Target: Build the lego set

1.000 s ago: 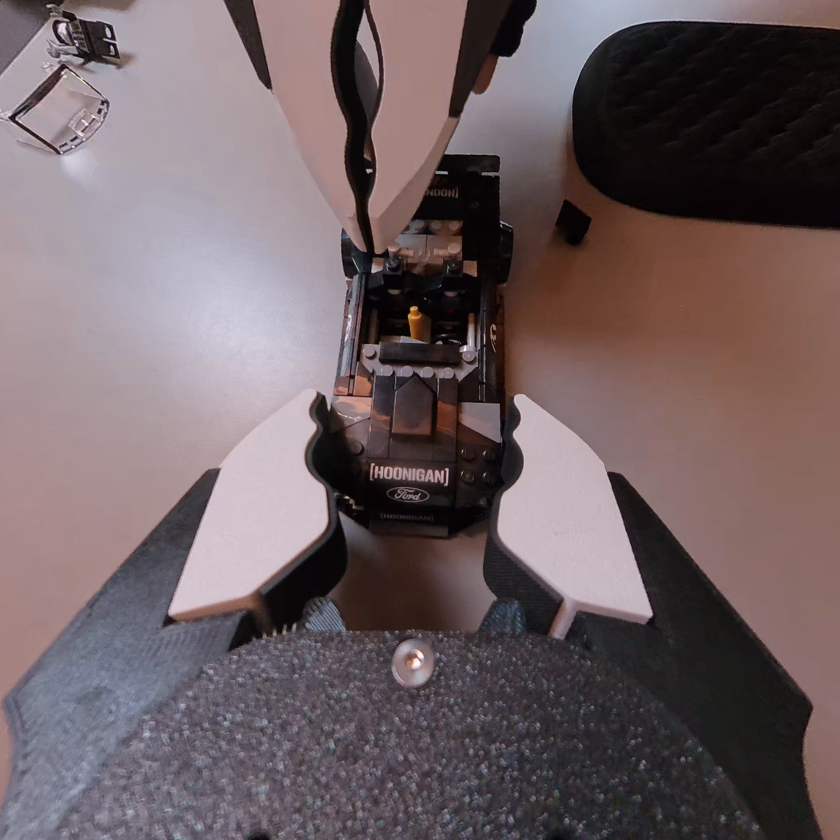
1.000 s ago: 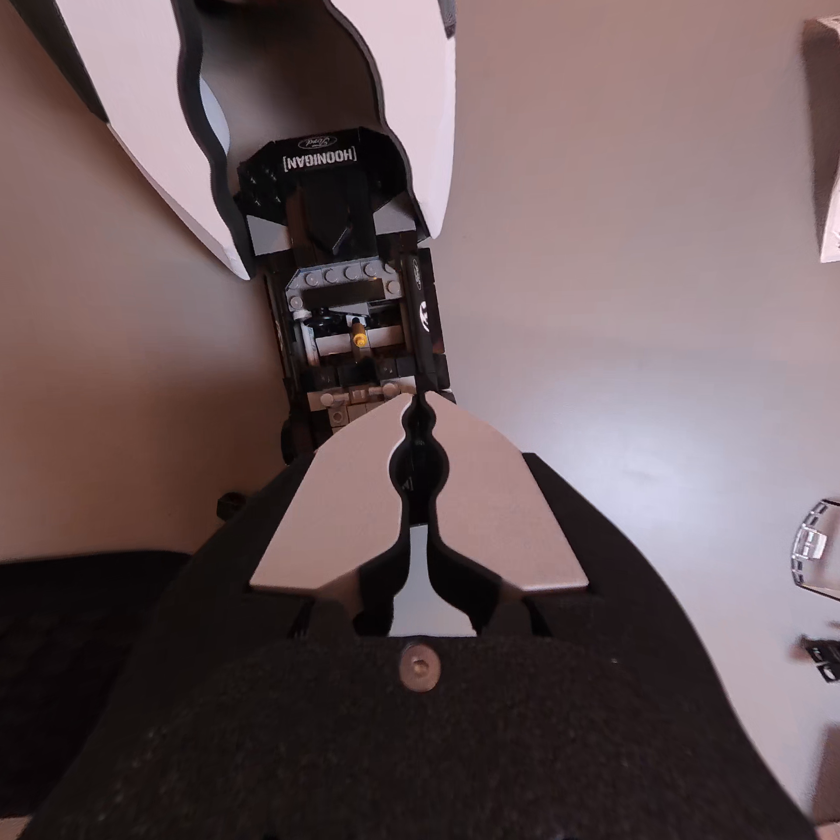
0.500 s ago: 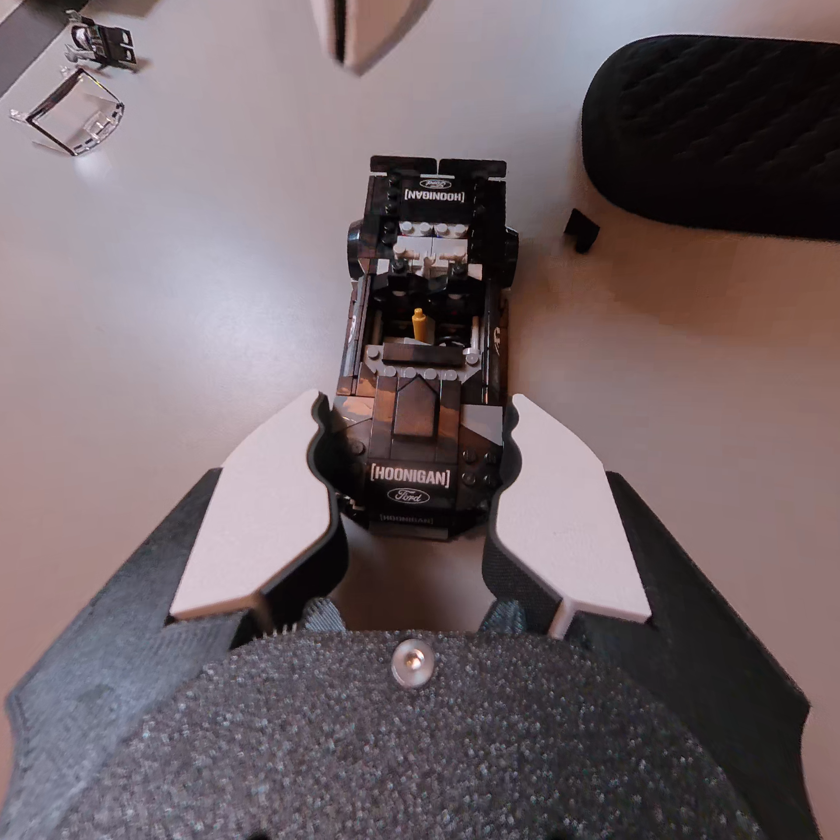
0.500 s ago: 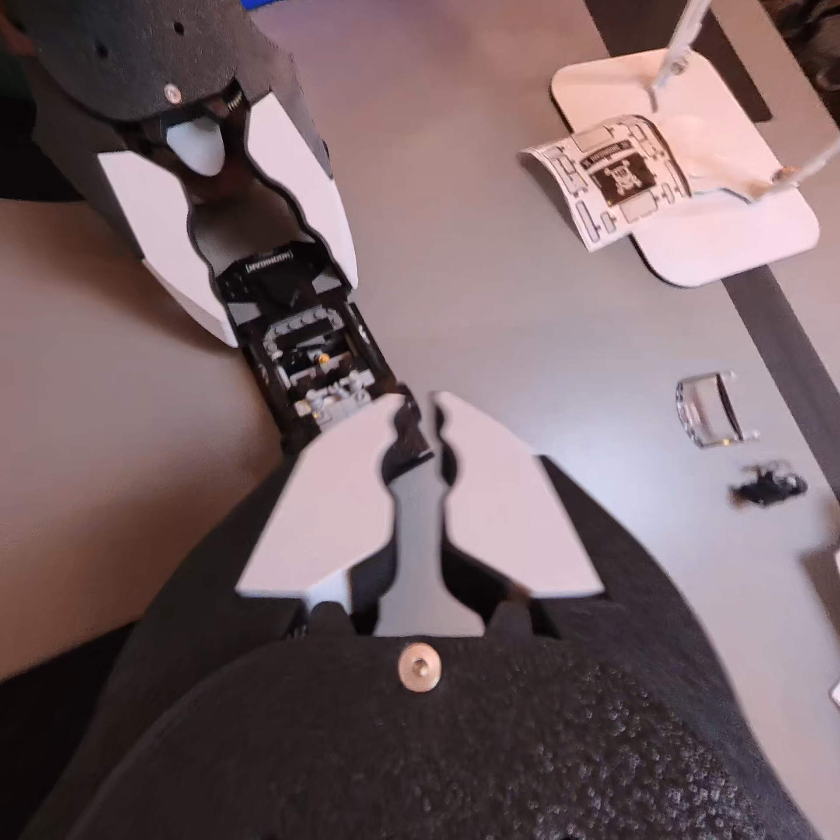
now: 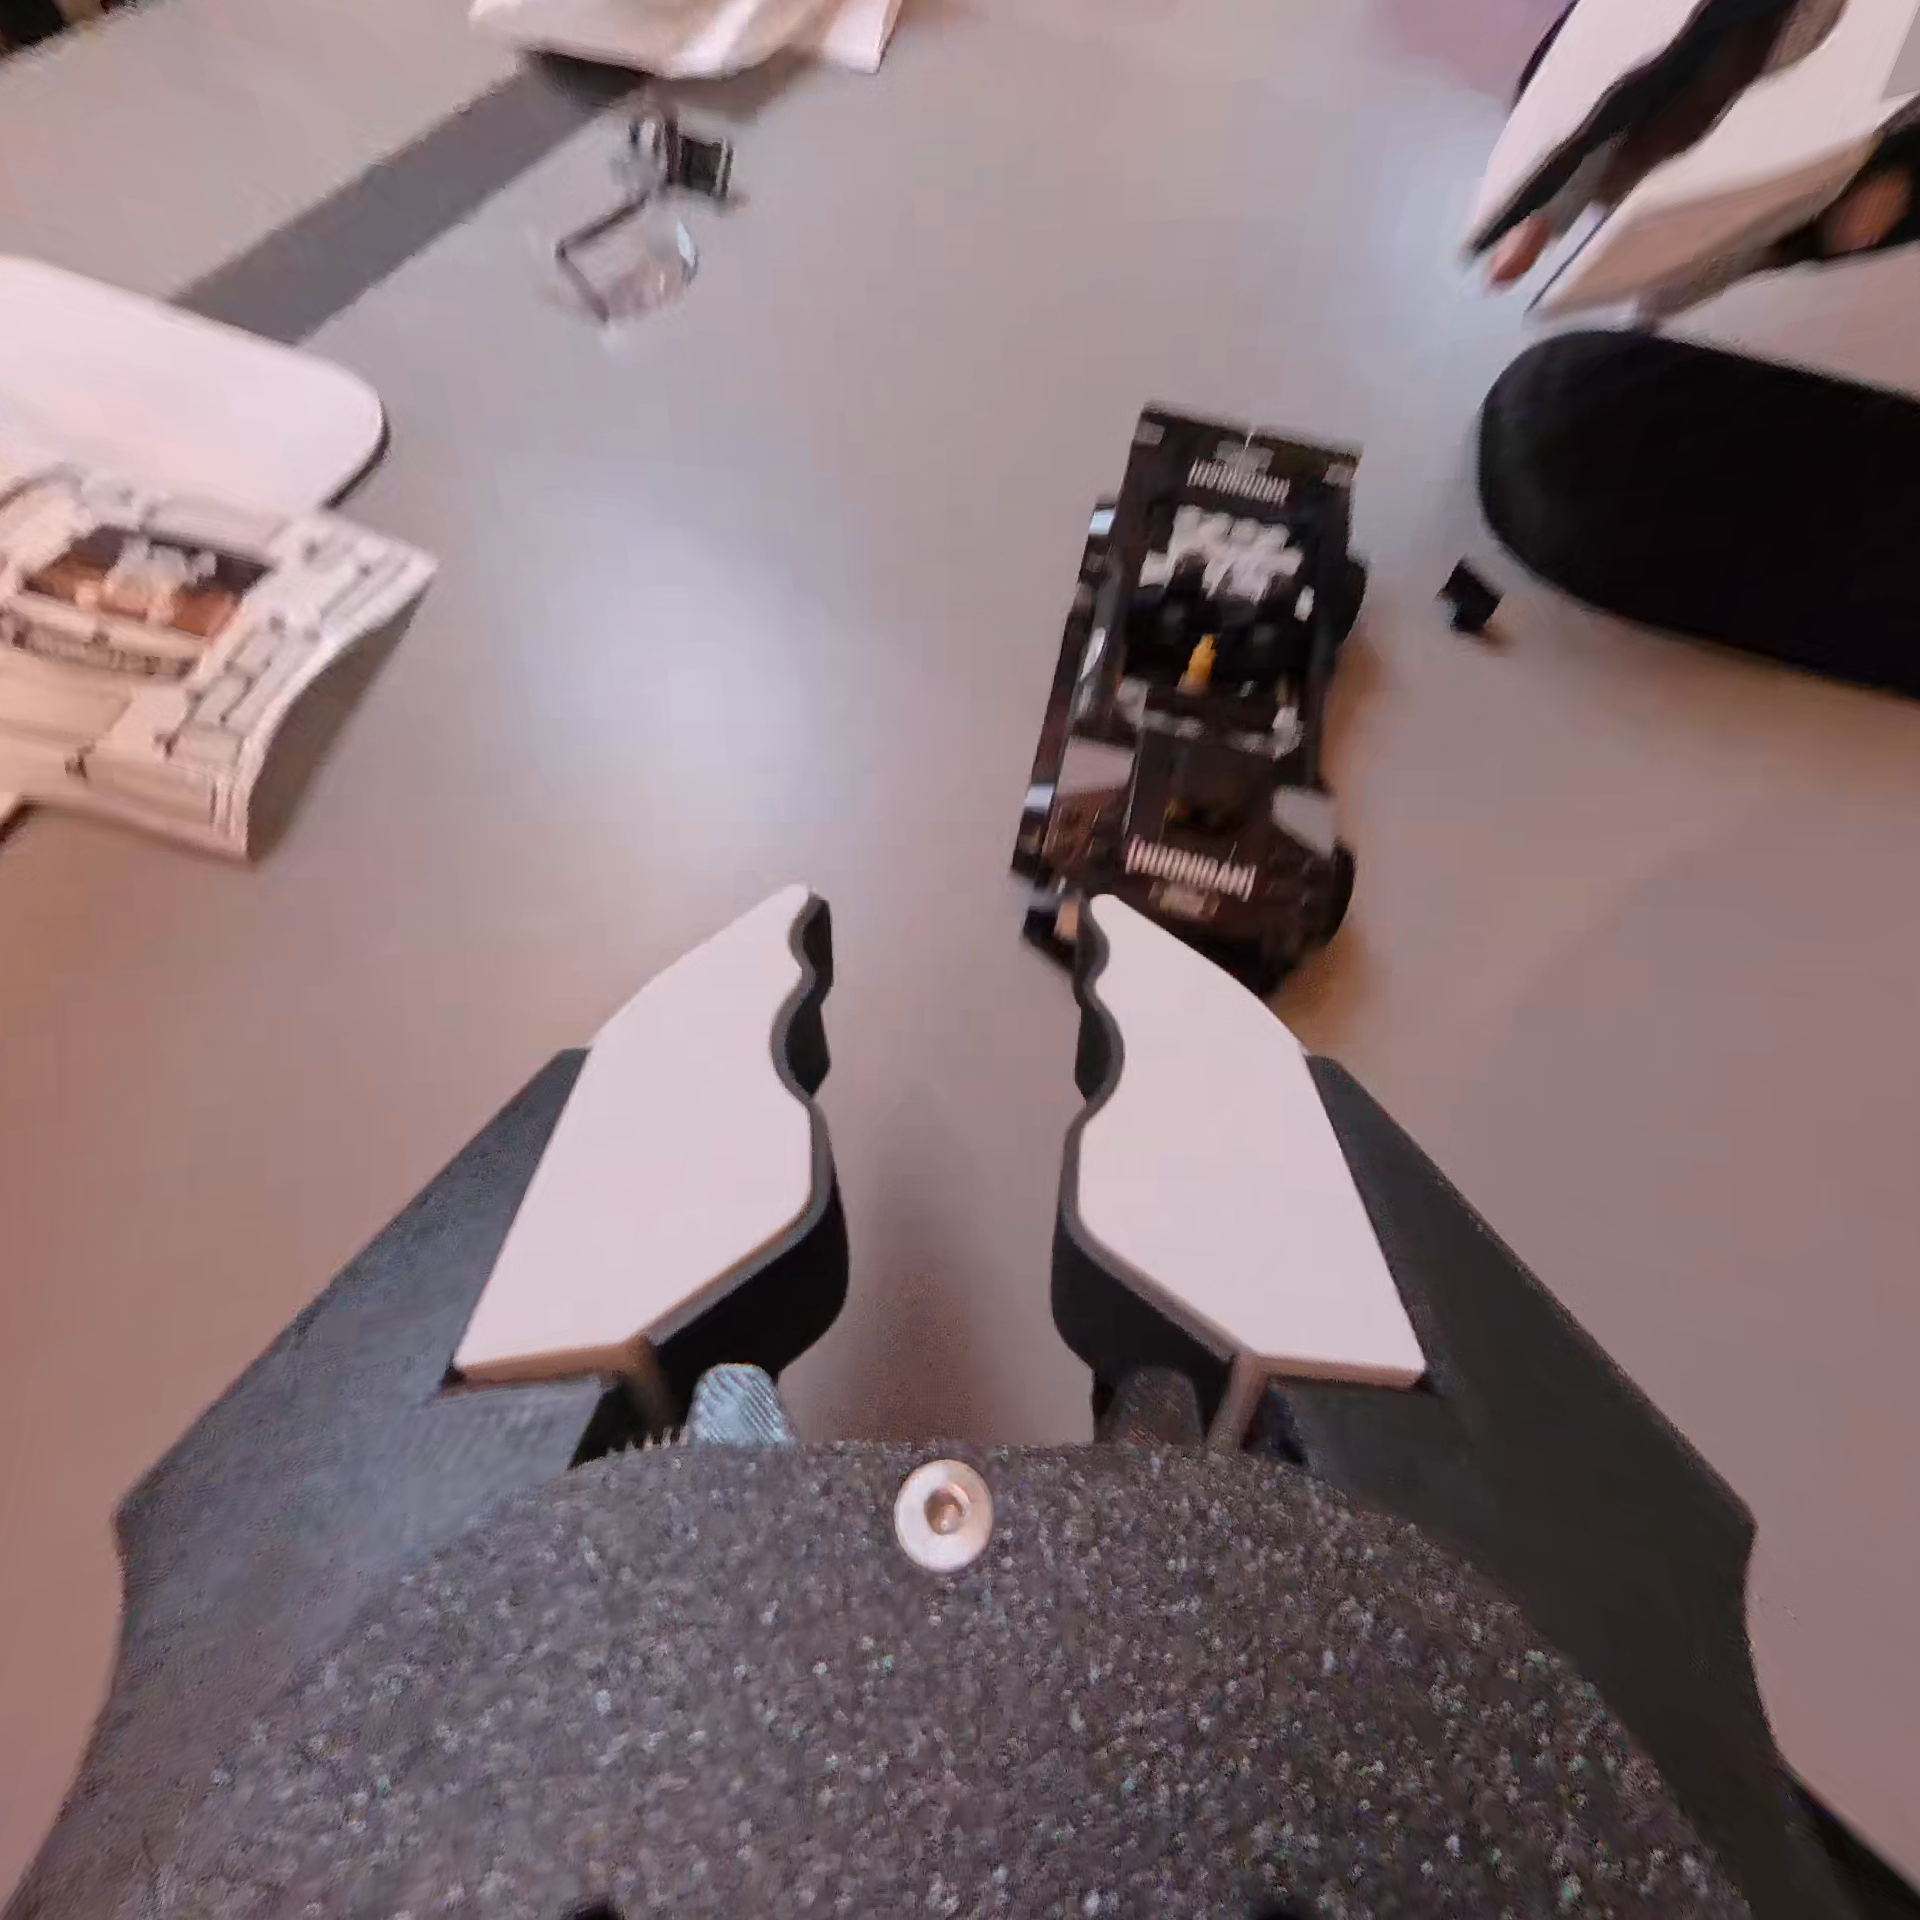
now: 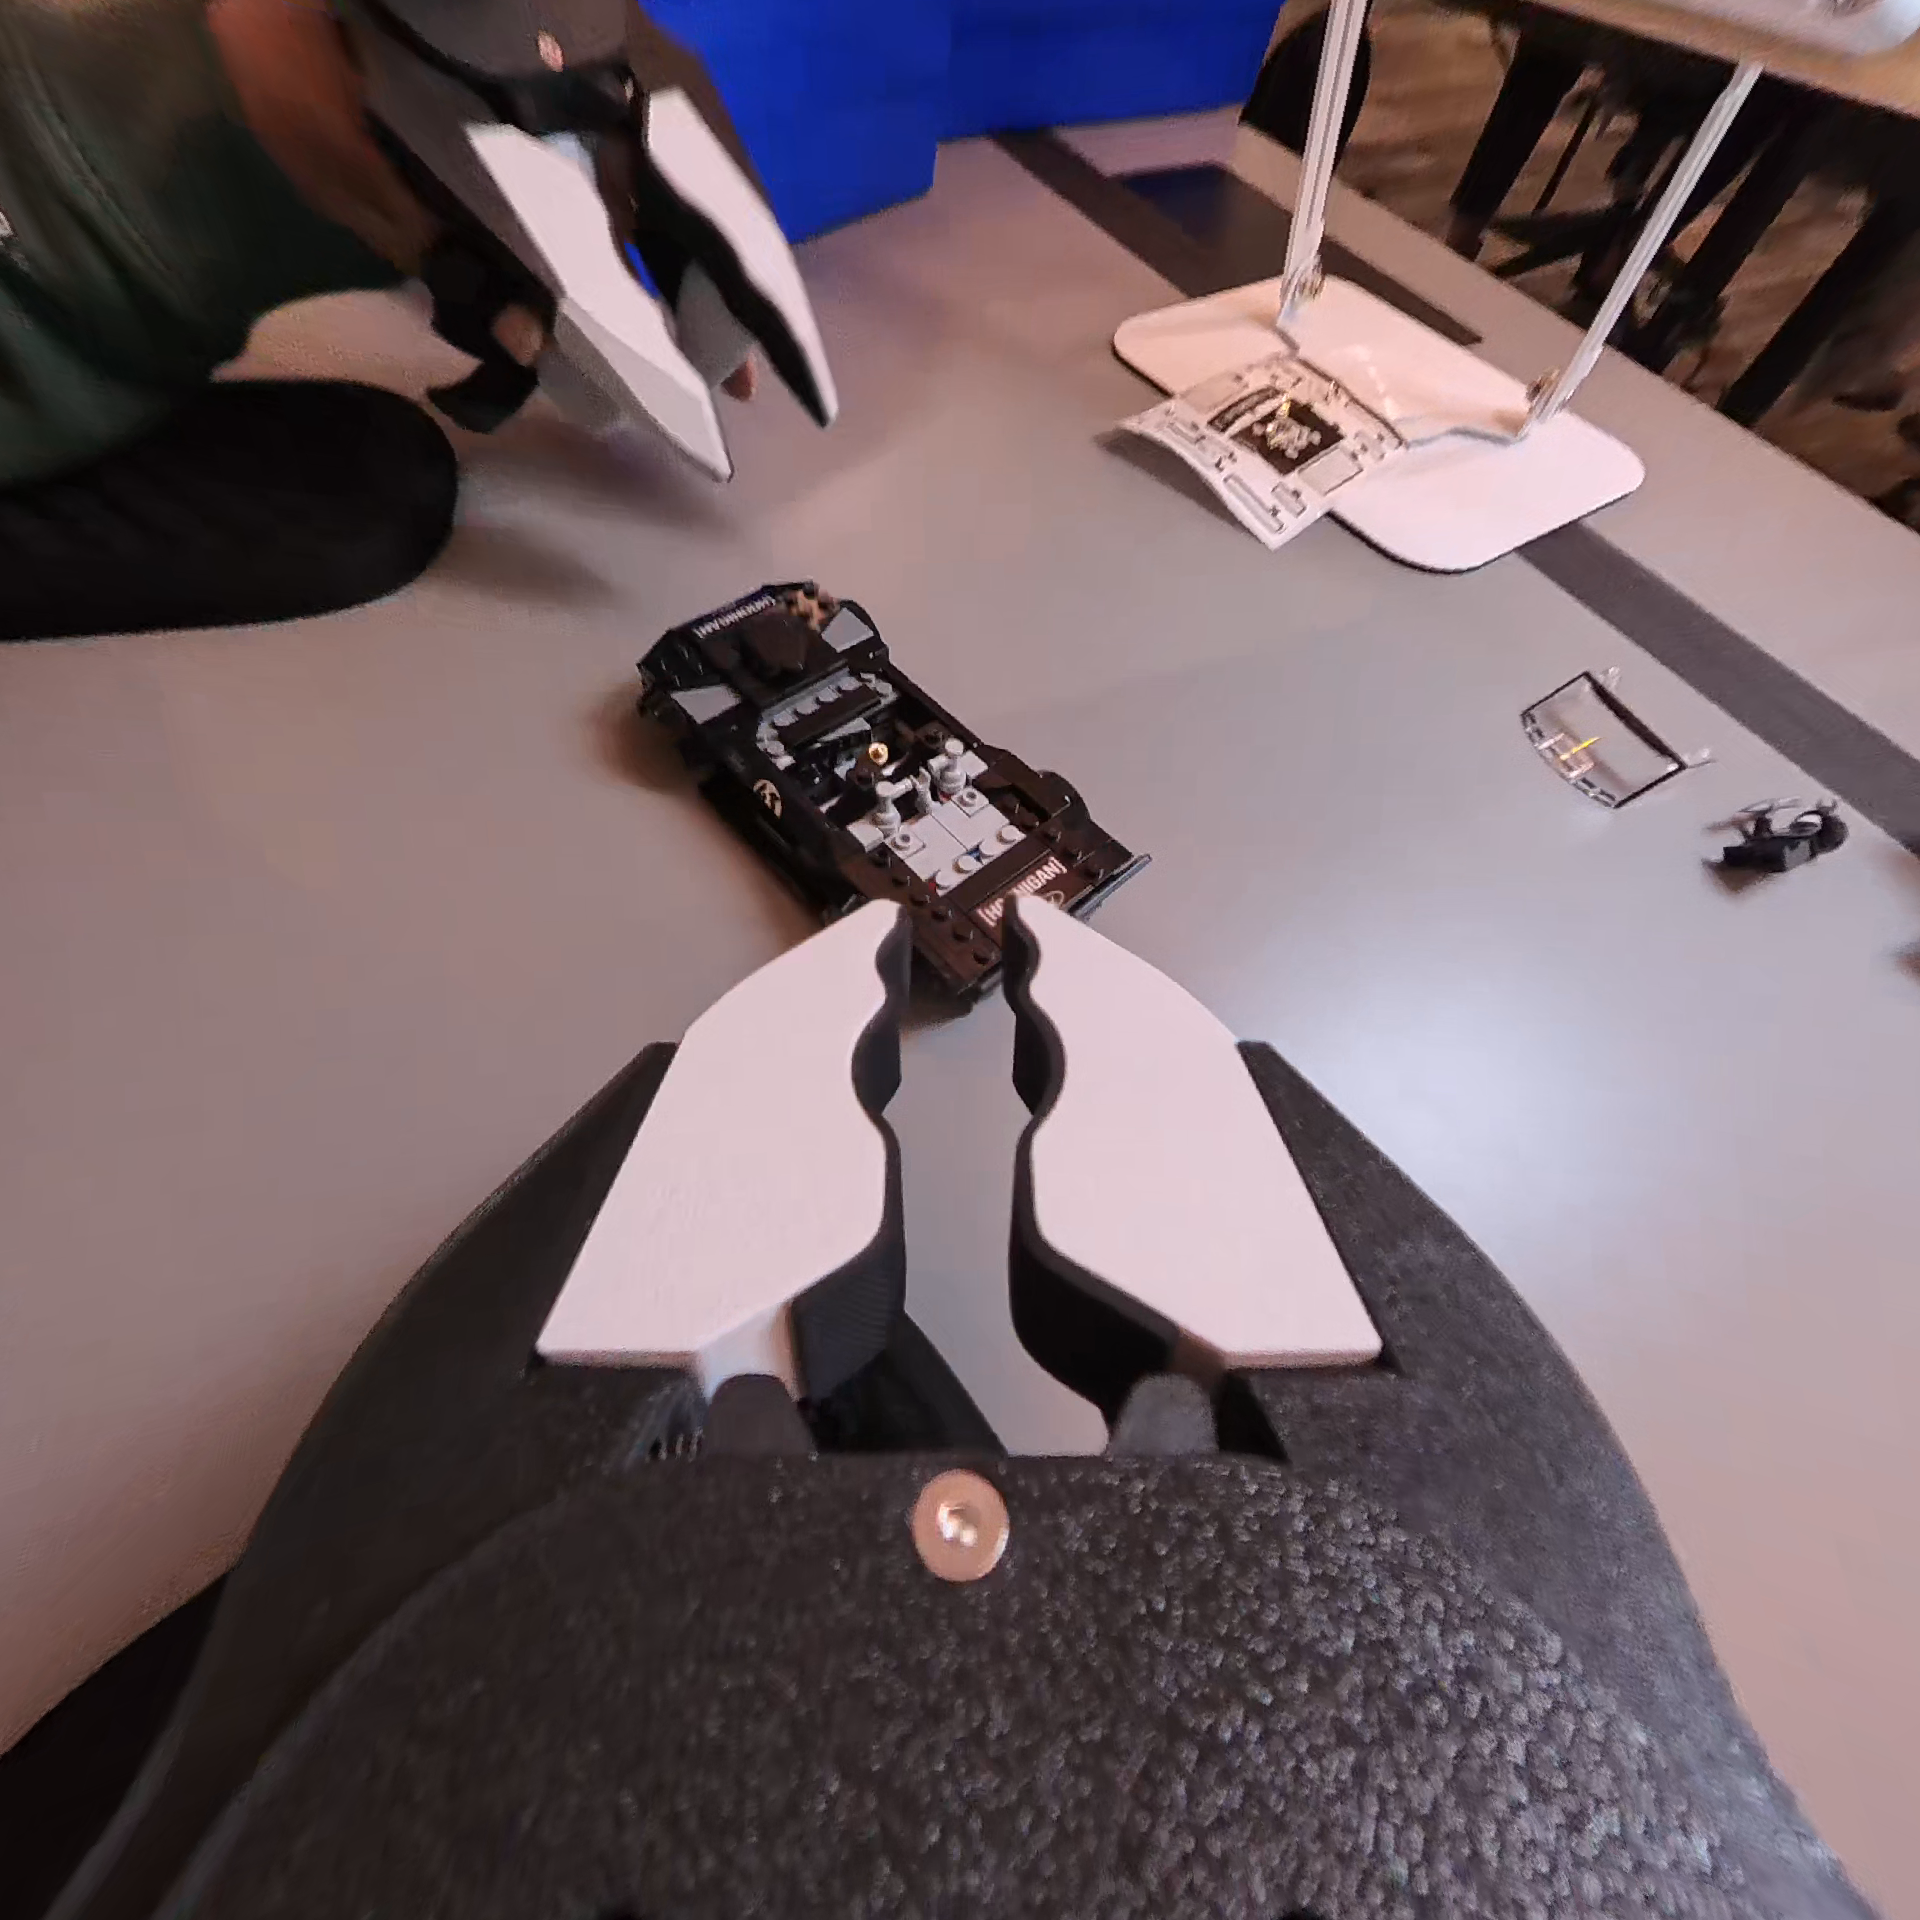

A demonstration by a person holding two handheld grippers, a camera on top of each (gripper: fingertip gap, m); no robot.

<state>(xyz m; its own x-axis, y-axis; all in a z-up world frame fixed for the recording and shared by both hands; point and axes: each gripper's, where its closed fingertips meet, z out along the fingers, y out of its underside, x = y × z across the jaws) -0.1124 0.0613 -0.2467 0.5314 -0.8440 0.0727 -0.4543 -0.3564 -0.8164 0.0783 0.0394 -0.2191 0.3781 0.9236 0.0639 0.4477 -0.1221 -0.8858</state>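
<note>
The grey surface [image 6: 1351, 1039] carries everything, and more of it shows than half a second ago, since both tools have drawn up and back from the model. At its far side a white stand base [image 6: 1455, 488] holds a curled instruction sheet [image 6: 1257, 436]; in the left wrist view the same sheet [image 5: 177, 644] has come into sight at the left edge. A black padded cushion [image 5: 1704, 520] lies to the right of the car.

The left tongs [image 5: 951, 935] were clamped around the nose of the black lego car [image 5: 1195, 686] in the earlier frames; they are now off it, held above the bare surface just left of the nose, with their tips apart and nothing between them. The right tongs [image 6: 956, 925] hang near the car's [image 6: 862, 769] tail, tips slightly apart and empty, a wider gap than a second ago. The car sits alone on its wheels, touched by neither.

Off to the right lie a clear windscreen piece [image 6: 1600, 753] and a small dark part [image 6: 1777, 831]. A tiny black brick [image 5: 1470, 603] rests between car and cushion.
</note>
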